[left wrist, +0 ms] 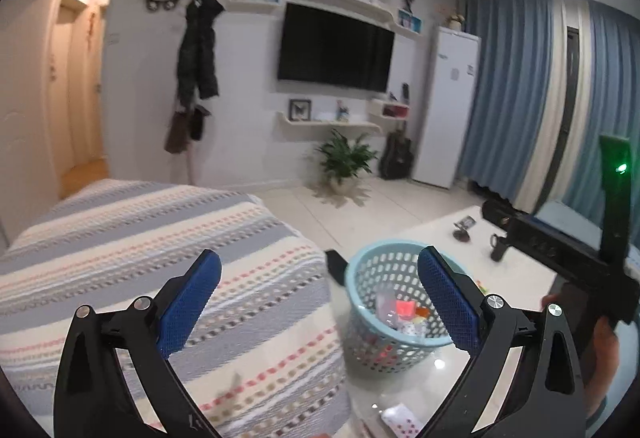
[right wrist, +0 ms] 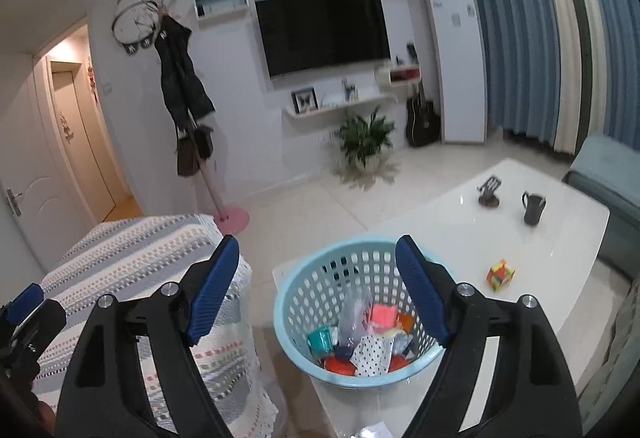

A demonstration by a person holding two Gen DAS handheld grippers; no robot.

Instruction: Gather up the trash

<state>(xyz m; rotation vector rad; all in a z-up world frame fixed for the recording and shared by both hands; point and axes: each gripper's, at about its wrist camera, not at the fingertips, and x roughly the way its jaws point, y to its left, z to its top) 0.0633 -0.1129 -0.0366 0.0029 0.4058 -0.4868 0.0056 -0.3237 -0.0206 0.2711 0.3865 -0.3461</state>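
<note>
Filling the pale blue perforated basket (right wrist: 352, 314), crumpled trash (right wrist: 366, 342) lies piled: pink, orange, teal and polka-dot wrappers. That basket stands at the near corner of the white table (right wrist: 500, 222), whose surface beyond is mostly bare. Left gripper (left wrist: 318, 292) and right gripper (right wrist: 318, 288) hover spread wide, grasping nothing.

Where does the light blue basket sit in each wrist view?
Left wrist: light blue basket lower centre-right, on the white table, partly behind the left gripper's right finger.
Right wrist: basket bottom centre, between the right gripper's open fingers.
Shared landmark: the wall-mounted TV.
</note>
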